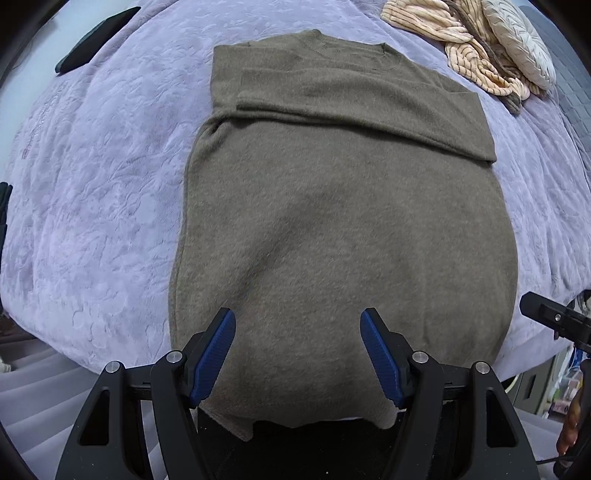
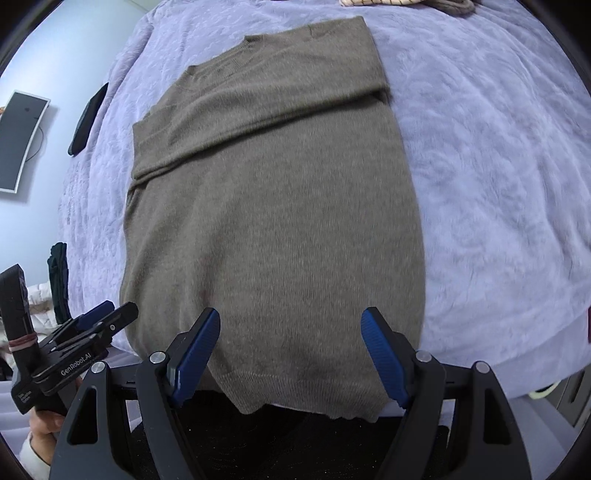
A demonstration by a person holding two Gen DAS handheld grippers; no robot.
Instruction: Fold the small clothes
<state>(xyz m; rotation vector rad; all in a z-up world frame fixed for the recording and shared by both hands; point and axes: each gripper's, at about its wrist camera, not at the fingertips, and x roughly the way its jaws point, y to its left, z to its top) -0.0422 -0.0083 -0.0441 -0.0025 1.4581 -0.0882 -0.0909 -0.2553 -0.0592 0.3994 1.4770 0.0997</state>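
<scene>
- My left gripper's [image 1: 297, 354] own arms cover the sweater's [image 1: 332, 221] near hem corners.
- The striped garment [image 2: 373, 2] is cut off by the top edge — only a sliver shows.
- The bed's [image 2: 498, 184] right side is blurred.

Bedroom, probably: lavender bedspread [image 1: 92, 221], pillow [image 1: 517, 48].

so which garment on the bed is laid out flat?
The brown sweater, spread flat with sleeves folded across; the striped peach garment lies crumpled at the far edge.
</scene>
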